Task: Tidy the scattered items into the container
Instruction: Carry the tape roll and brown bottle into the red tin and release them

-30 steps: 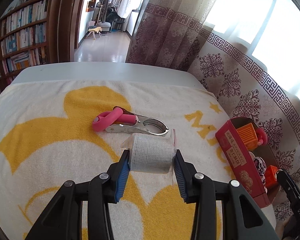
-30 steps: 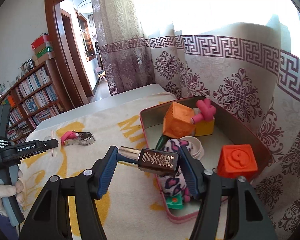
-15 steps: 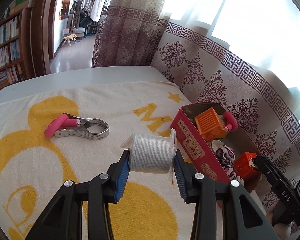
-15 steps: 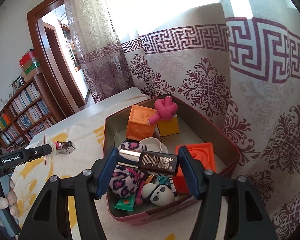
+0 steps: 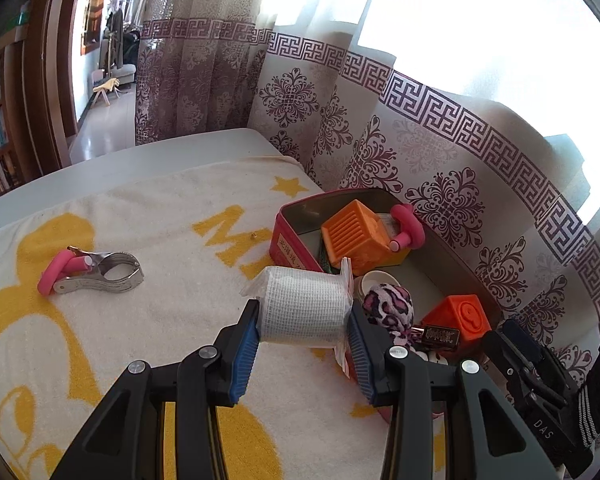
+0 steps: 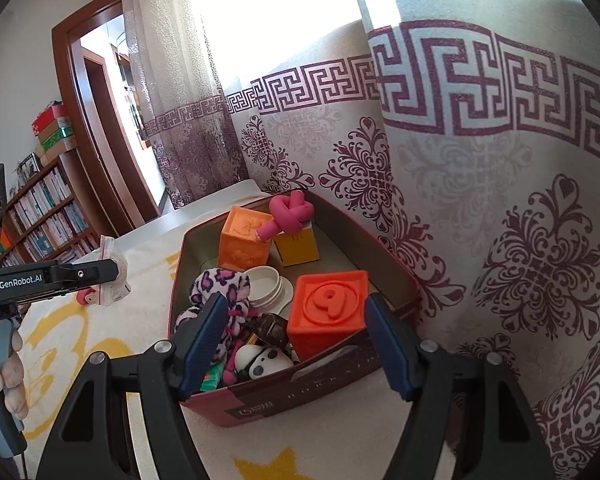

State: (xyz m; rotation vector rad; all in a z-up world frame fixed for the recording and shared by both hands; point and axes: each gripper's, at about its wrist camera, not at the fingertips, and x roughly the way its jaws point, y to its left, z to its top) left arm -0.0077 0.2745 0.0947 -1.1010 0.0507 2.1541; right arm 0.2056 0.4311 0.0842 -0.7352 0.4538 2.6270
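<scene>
On the towel [image 5: 160, 320], left tool [image 5: 303, 338] clamps gauze roll [image 5: 304, 312]; right tool [image 6: 292, 344] opening, empty.

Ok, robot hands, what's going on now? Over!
Left gripper shut on gauze roll, beside the tin. Right gripper opening, empty, over tin; dark bottle inside. Pink-handled clamp on towel. Path clear.

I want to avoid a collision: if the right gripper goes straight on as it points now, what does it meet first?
Probably the orange rubber cube with the raised 9, inside the red tin box; it sits between the opening, empty fingers. Depth is unclear.
</scene>
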